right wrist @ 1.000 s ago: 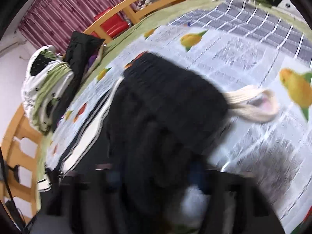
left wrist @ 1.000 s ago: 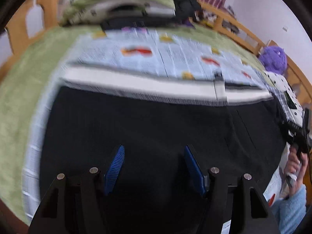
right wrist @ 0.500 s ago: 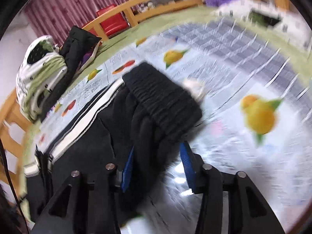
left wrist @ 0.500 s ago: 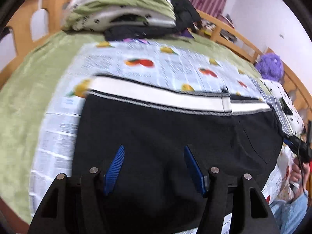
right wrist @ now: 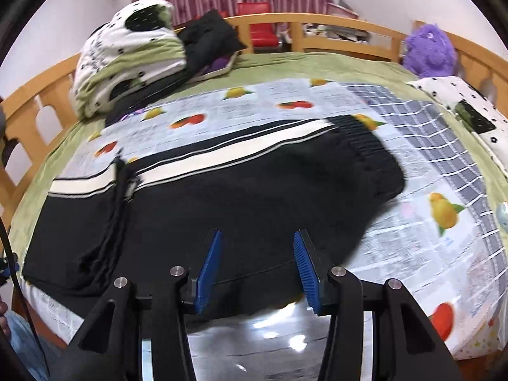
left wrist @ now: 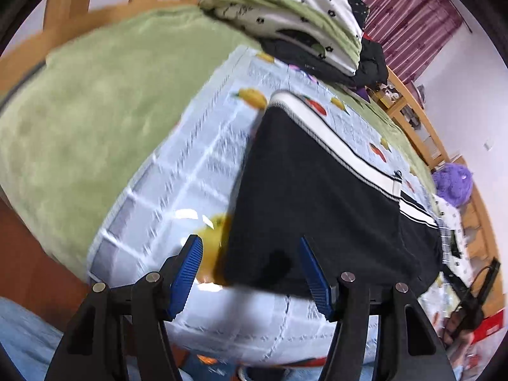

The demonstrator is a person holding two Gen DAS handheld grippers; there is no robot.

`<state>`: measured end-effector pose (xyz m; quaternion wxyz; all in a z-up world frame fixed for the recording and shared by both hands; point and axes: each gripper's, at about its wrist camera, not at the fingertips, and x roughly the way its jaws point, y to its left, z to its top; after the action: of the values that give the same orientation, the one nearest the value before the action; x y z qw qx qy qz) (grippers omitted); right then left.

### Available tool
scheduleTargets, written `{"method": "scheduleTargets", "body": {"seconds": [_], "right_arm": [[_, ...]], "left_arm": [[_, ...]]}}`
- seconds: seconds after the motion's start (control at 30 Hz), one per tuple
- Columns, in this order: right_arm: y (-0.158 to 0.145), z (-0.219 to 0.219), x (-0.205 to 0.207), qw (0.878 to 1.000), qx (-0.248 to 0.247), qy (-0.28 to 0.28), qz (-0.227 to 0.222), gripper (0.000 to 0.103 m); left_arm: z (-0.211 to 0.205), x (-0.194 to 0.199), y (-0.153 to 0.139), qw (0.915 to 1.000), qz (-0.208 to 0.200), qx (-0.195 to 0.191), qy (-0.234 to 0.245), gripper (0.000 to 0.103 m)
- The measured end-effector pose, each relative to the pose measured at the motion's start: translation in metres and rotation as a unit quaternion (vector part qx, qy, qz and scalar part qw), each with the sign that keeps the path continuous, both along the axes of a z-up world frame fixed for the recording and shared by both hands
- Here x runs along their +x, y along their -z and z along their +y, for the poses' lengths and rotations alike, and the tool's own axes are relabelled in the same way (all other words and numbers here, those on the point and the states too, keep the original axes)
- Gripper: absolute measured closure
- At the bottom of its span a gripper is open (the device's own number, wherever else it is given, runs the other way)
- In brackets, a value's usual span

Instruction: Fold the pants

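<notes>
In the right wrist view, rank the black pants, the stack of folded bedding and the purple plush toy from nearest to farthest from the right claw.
1. Black pants: nearest, spread on the mat right in front of the right claw, whose jaws are open.
2. Stack of folded bedding: far left, by the bed rail.
3. Purple plush toy: far right corner, about as far as the bedding; too close to call.
</notes>
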<state>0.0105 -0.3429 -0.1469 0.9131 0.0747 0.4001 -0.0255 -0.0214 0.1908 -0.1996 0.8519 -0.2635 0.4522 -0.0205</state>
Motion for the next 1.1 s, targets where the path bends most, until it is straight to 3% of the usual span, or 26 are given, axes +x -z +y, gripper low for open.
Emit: {"method": "scheduleTargets", "body": {"seconds": [0.13, 0.27, 0.47, 0.57, 0.8, 0.9, 1.1], "right_arm": [[0.006, 0.017, -0.004, 1.000, 0.020, -0.005, 0.010, 0.057], [0.011, 0.026, -0.010, 0.999, 0.045, -0.017, 0.024, 0.060], [0.015, 0.039, -0.019, 0.998, 0.046, -0.027, 0.035, 0.060], [0.016, 0.043, -0.021, 0.997, 0.054, -0.032, 0.040, 0.060], [0.019, 0.055, -0.024, 0.996, 0.060, -0.033, 0.052, 0.060], [0.020, 0.057, -0.025, 0.996, 0.066, -0.033, 0.053, 0.060], [0.016, 0.050, -0.030, 0.995, 0.082, -0.021, 0.050, 0.060]], "left_arm": [[-0.003, 0.003, 0.019, 0.9997, 0.009, -0.022, 0.001, 0.043], [-0.010, 0.011, 0.021, 0.9995, 0.004, -0.027, 0.013, 0.043], [-0.016, 0.017, 0.022, 0.9994, -0.003, -0.030, 0.017, 0.043], [-0.011, 0.017, 0.023, 0.9987, -0.007, -0.049, 0.014, 0.044], [0.004, 0.016, 0.026, 0.9972, -0.009, -0.074, -0.009, 0.077], [0.001, 0.014, 0.014, 0.9984, -0.024, -0.052, -0.006, 0.083], [-0.026, 0.014, -0.032, 0.9967, -0.067, 0.045, 0.009, 0.084]]}}
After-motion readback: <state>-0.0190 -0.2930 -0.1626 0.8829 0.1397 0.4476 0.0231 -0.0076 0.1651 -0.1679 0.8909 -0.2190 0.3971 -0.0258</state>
